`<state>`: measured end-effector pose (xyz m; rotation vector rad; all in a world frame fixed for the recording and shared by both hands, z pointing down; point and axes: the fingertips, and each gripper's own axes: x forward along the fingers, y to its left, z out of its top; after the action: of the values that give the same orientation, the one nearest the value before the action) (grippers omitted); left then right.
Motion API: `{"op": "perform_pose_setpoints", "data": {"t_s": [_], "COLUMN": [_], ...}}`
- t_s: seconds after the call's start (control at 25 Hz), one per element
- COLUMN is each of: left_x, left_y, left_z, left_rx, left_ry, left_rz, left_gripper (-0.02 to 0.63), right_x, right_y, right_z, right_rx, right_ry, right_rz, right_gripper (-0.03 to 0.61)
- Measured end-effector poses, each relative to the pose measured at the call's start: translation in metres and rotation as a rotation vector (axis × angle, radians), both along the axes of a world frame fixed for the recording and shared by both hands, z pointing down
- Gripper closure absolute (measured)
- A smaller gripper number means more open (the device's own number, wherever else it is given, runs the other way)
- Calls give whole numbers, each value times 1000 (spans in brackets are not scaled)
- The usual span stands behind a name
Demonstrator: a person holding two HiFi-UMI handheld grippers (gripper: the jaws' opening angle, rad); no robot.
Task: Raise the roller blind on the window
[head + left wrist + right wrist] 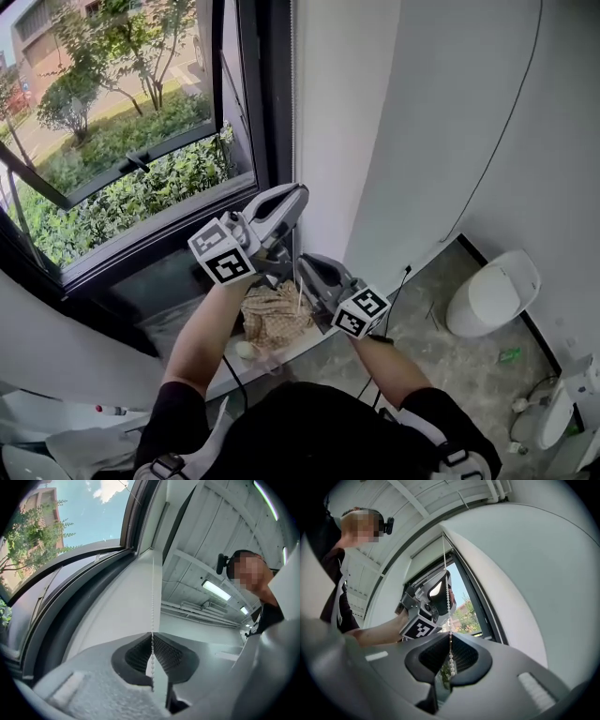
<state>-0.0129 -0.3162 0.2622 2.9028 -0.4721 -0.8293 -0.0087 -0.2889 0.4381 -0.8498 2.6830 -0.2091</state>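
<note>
Green shrubs and trees fill the dark-framed window [122,141] beside a plain white wall [403,112]. The blind's thin white bead chain [152,597] hangs along the frame's edge, barely traceable in the head view; the blind's roll cannot be made out. The left gripper [152,637] is clamped on the chain, and the right gripper [450,637] pinches it just below. A crumpled beige cloth [275,316] lies on the sill beneath them, and a white toilet [492,293] stands well apart.

Bead chain [299,292] barely traceable in the head view; window [112,141] cut off by top and left edges.
</note>
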Motion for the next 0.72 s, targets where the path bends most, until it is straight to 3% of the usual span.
{"op": "perform_pose_setpoints", "data": {"t_s": [0.2,0.36,0.44,0.52,0.72], "left_x": [-3,-12,-16,-21,-31], "left_y": [-3,6,3,-3,-7], "left_z": [104,147,145,142,143], "left_rx": [-121,-204,-193,-169,-177], "left_ry": [-91,-52,-62,-102,-74], "left_rz": [-51,-53,-92,-150,-176], "left_gripper": [603,603,603,603,603], "right_x": [-4,-7,-7,-4,7], "right_y": [-1,8,8,6,0], "right_z": [107,148,137,108,-12], "right_rx": [-191,-257,-226,-164,63], "right_ry": [169,271,270,229,76], "right_rz": [22,12,-10,-28,0], "right_gripper": [563,561,534,442,454]}}
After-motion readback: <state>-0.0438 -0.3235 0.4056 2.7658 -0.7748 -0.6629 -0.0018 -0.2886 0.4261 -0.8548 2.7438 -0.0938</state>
